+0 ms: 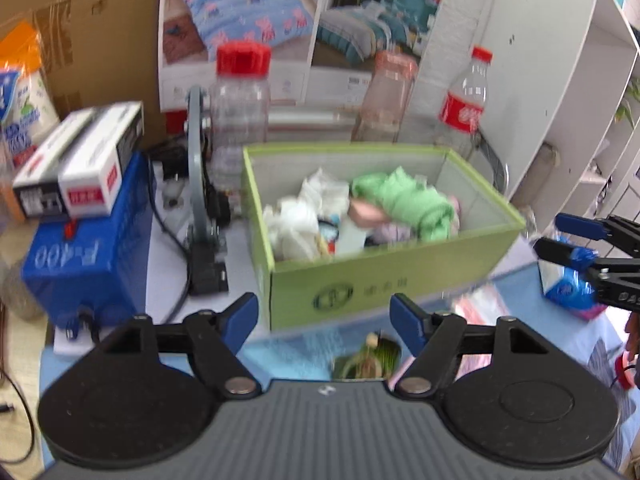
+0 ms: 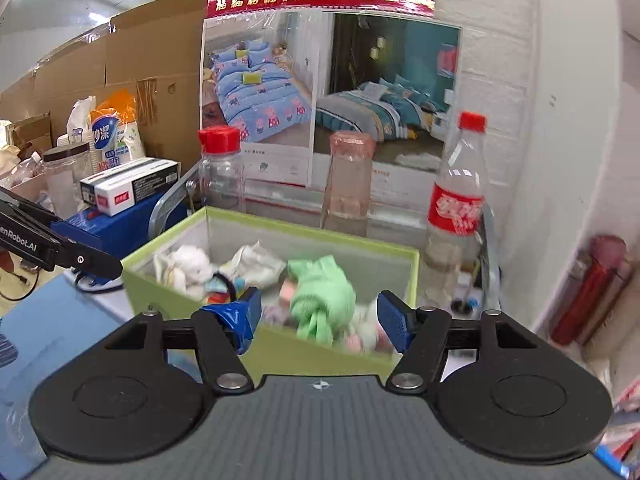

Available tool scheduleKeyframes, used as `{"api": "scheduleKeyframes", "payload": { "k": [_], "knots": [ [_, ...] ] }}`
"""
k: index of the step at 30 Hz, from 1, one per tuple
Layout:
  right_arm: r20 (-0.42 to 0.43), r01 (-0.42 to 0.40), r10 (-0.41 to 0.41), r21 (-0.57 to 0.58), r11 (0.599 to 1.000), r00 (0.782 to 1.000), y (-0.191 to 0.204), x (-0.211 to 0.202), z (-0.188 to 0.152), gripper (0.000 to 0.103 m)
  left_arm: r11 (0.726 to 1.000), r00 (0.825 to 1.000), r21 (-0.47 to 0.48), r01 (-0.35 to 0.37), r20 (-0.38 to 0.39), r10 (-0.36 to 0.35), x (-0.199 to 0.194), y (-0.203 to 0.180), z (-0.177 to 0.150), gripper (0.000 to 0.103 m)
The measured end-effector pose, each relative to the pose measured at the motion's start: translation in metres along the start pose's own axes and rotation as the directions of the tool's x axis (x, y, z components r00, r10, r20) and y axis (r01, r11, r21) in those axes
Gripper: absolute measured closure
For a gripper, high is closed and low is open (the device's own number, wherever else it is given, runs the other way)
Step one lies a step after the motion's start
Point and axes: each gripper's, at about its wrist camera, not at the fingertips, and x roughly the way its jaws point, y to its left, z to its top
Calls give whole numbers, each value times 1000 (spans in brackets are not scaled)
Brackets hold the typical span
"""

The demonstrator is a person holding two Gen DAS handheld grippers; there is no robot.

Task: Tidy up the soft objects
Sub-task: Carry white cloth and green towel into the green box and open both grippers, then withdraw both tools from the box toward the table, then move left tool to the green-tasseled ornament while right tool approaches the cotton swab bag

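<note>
Both pairs of jaws stand apart with nothing pressed between their blue pads: the left gripper [image 1: 324,322] hangs before the near wall of the green box [image 1: 384,280], and the right gripper [image 2: 320,318] sits at that box's near rim, where the green cloth [image 2: 322,298] lies between its fingers without either pad touching it. Loose blue tape wraps the right gripper's left fingertip. Inside the box the green cloth lies to the right, bunched over a pink piece [image 1: 366,212], with white cloths [image 1: 296,222] to the left; the smaller bits under them are too blurred to name. Behind the box stand a red-capped jar [image 1: 240,108], a pinkish bottle [image 1: 386,96] and a red-labelled bottle [image 1: 466,100]. A blue machine [image 1: 86,248] with a black-and-white carton [image 1: 80,160] on top sits to the left. In the left wrist view, motion blur smears the blue tabletop [image 1: 520,312] and a greenish packet [image 1: 366,360] lying between the fingers, half hidden by the gripper body.
</note>
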Motion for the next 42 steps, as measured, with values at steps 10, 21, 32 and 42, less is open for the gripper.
{"api": "scheduleKeyframes", "payload": {
  "k": [10,21,32,42],
  "knots": [
    [39,143,-162,295,945,986,-17,-81,-104,48,995,984,-90,51,-166,-66,50,4,-29,30],
    [-6,235,-248,334,913,969,-22,-91,-134,46,999,981,-48,-26,-192,16,79,15,-26,27],
    [-34,196,-195,301,933,980,-12,-74,-131,45,954,953,-110,-280,-150,262,27,86,-59,24],
    [-93,-37,33,-45,998,995,50,-44,-40,44,968,990,-208,-141,-39,136,-16,86,-69,24]
  ]
}}
